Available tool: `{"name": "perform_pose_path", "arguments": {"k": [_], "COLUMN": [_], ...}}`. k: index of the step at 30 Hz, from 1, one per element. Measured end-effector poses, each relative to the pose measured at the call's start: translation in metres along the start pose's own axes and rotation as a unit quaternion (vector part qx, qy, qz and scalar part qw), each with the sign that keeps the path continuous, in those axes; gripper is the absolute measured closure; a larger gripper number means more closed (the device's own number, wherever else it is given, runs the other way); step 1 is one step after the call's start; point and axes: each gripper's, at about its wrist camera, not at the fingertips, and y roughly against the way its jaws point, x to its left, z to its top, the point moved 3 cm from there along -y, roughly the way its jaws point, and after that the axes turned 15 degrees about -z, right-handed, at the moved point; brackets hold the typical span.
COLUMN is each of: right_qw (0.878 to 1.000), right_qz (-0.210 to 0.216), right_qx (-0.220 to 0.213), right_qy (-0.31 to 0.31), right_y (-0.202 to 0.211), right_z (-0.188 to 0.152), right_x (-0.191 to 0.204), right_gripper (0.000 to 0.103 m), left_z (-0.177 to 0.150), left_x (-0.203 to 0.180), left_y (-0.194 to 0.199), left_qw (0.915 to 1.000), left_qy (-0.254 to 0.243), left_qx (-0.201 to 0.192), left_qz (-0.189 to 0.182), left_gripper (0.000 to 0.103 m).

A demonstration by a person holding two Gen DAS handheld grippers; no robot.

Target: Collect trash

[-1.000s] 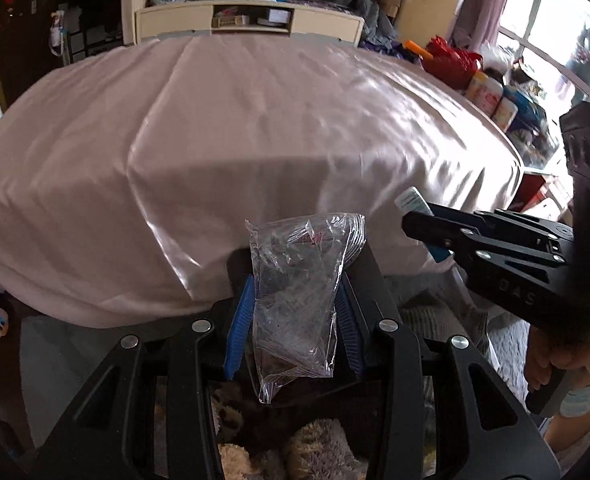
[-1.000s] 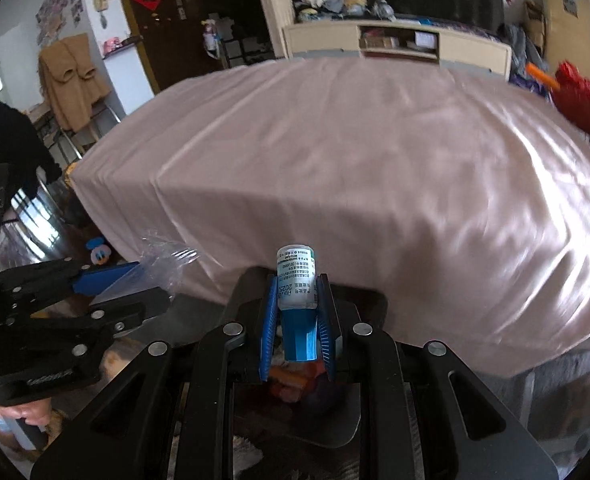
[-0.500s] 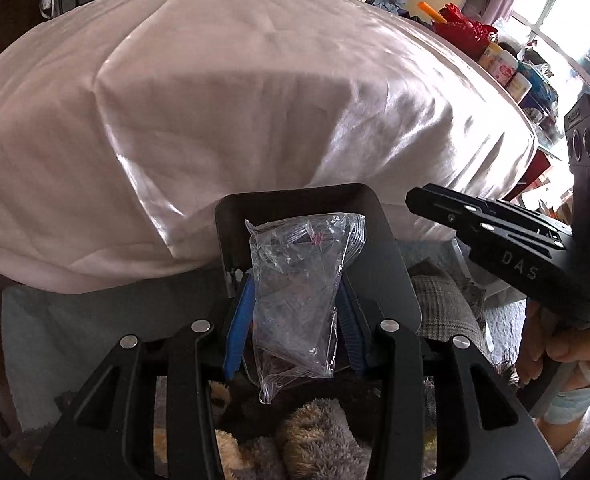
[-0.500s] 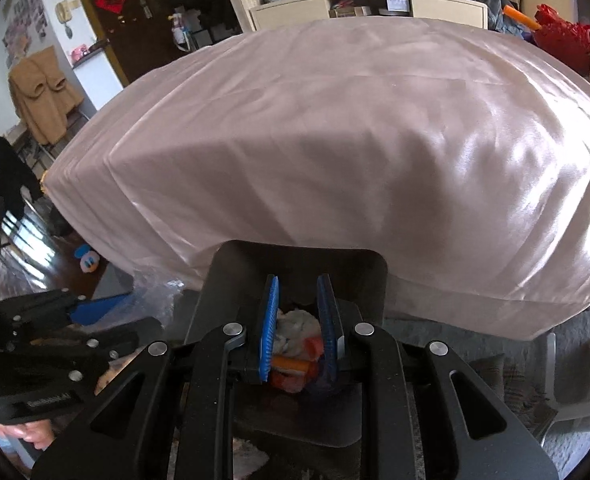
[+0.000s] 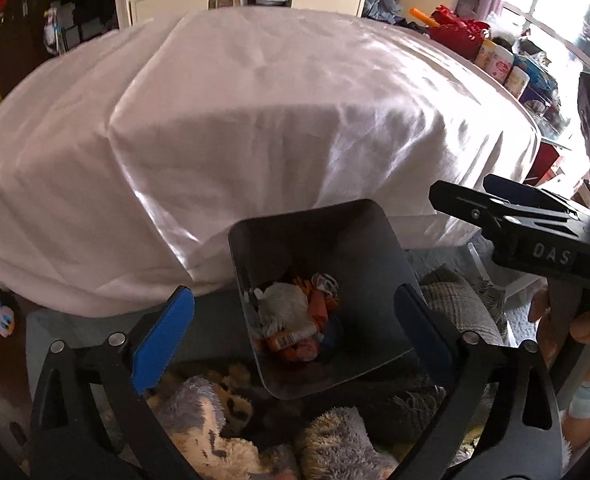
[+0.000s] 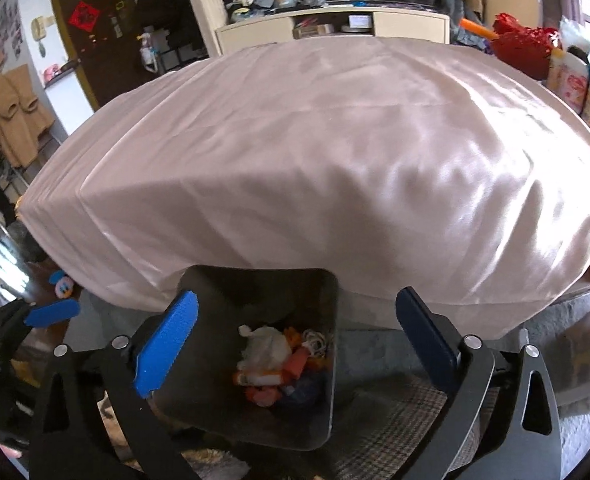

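Note:
A dark grey bin (image 5: 375, 264) stands on the floor against the bed; it also shows in the right wrist view (image 6: 311, 420). Inside lies trash (image 5: 295, 320): white crumpled paper and orange wrappers, also visible in the right wrist view (image 6: 279, 364). My left gripper (image 5: 295, 332) is open and empty above the bin. My right gripper (image 6: 295, 332) is open and empty above the bin too; it appears from the side in the left wrist view (image 5: 507, 208). The left gripper's blue fingertip (image 6: 51, 314) shows at the left of the right wrist view.
A bed with a pink sheet (image 5: 255, 120) fills the space behind the bin. Plush toys (image 5: 215, 428) lie on the floor below the left gripper. A plaid cushion (image 6: 395, 420) lies right of the bin. Bottles and boxes (image 5: 507, 68) stand at the right.
Both grippers opened. The plastic bag has left the left gripper and the small bottle has left the right gripper. Both grippers tilted down over the bin.

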Motion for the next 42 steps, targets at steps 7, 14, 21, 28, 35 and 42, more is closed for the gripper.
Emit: {"name": "perform_pose_path", "arguments": {"k": [7, 14, 21, 28, 35, 42], "right_qw": [0.998, 0.991, 0.986, 0.978, 0.981, 0.98], "right_qz": [-0.024, -0.03, -0.056, -0.102, -0.092, -0.088], "right_qx": [-0.06, -0.13, -0.158, -0.178, -0.164, -0.177], "right_qy": [0.009, -0.007, -0.017, -0.036, -0.042, -0.037], "right_y": [0.03, 0.067, 0.088, 0.09, 0.083, 0.096], "right_z": [0.008, 0.012, 0.01, 0.006, 0.005, 0.004], "right_x": [0.003, 0.003, -0.005, -0.018, -0.021, -0.013], "right_gripper": [0.003, 0.003, 0.003, 0.003, 0.003, 0.003], "left_z": [0.012, 0.023, 0.02, 0.017, 0.016, 0.017], "left_x": [0.001, 0.005, 0.003, 0.002, -0.004, -0.001], "left_y": [0.041, 0.095, 0.104, 0.109, 0.111, 0.109], "left_qw": [0.9968, 0.9799, 0.9759, 0.9715, 0.9695, 0.9707], "left_qy": [-0.005, -0.012, -0.026, -0.045, -0.065, -0.062], "left_qx": [-0.078, -0.198, -0.211, -0.22, -0.226, -0.22], "left_qz": [0.014, 0.023, 0.051, 0.076, 0.07, 0.076], "left_gripper": [0.008, 0.008, 0.008, 0.008, 0.008, 0.008]}}
